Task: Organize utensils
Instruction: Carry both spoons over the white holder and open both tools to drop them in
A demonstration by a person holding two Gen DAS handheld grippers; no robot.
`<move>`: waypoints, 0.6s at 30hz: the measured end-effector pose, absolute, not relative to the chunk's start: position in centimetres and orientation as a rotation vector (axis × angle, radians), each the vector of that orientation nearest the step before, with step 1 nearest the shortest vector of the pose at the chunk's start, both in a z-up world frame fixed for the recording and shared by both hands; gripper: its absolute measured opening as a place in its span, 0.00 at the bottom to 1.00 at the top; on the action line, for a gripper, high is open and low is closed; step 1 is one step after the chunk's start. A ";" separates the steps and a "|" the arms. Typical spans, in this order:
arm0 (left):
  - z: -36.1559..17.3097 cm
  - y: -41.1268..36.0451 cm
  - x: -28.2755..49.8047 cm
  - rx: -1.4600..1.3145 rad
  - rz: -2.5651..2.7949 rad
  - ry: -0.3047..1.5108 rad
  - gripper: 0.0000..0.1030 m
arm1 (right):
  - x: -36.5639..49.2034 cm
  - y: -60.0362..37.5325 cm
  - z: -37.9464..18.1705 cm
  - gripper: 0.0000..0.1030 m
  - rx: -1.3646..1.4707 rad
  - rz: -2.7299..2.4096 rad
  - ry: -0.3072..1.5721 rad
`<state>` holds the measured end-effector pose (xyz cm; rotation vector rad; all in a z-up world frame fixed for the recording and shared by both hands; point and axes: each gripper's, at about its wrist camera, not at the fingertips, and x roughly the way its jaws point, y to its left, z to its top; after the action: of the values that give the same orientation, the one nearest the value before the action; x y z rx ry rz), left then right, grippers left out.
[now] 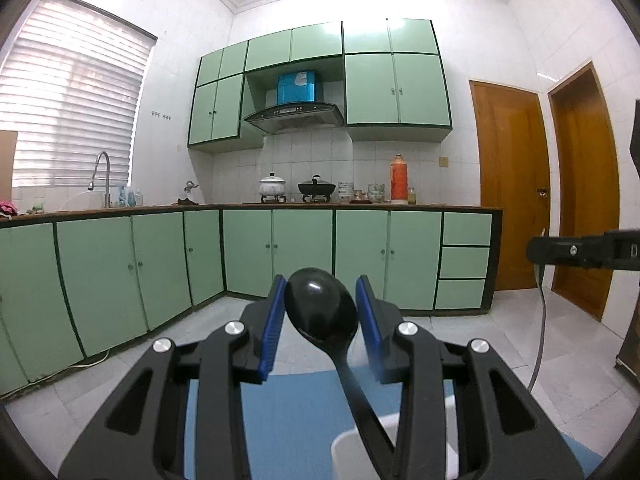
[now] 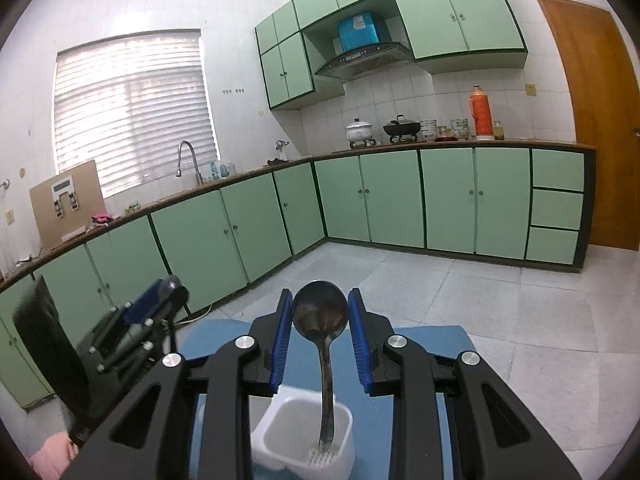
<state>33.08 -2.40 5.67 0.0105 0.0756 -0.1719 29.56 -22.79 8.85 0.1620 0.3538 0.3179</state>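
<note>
In the left wrist view my left gripper (image 1: 322, 300) is shut on the bowl of a black plastic spoon (image 1: 320, 308), whose handle slants down into a white utensil holder (image 1: 360, 448) at the bottom edge. In the right wrist view my right gripper (image 2: 319, 312) is shut on the bowl of a metal spoon (image 2: 319, 314). Its handle stands down inside a white utensil holder (image 2: 304, 432) on a blue mat (image 2: 384, 420). The left gripper also shows at the left of the right wrist view (image 2: 160, 304).
Green kitchen cabinets (image 2: 248, 232) line the counter in an L, with a sink tap (image 2: 188, 160), pots (image 2: 360, 130) and an orange thermos (image 2: 480, 114) on top. Wooden doors (image 1: 516, 184) stand at the right. Grey tiled floor (image 2: 500, 320) lies beyond the mat.
</note>
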 end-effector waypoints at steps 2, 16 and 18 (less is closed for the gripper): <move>4.7 -2.8 33.9 0.019 -0.180 0.072 0.33 | 30.5 -22.7 8.1 0.27 0.169 0.323 0.364; -0.7 -2.8 36.4 0.060 -0.227 0.241 0.34 | 33.6 -22.1 1.1 0.27 0.216 0.335 0.494; -0.9 -2.3 36.3 0.041 -0.239 0.271 0.34 | 33.3 -22.0 0.4 0.27 0.216 0.341 0.512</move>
<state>36.29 -2.28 -0.95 0.0413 0.2714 -0.2388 33.33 -22.04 0.40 0.2162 0.5118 0.3413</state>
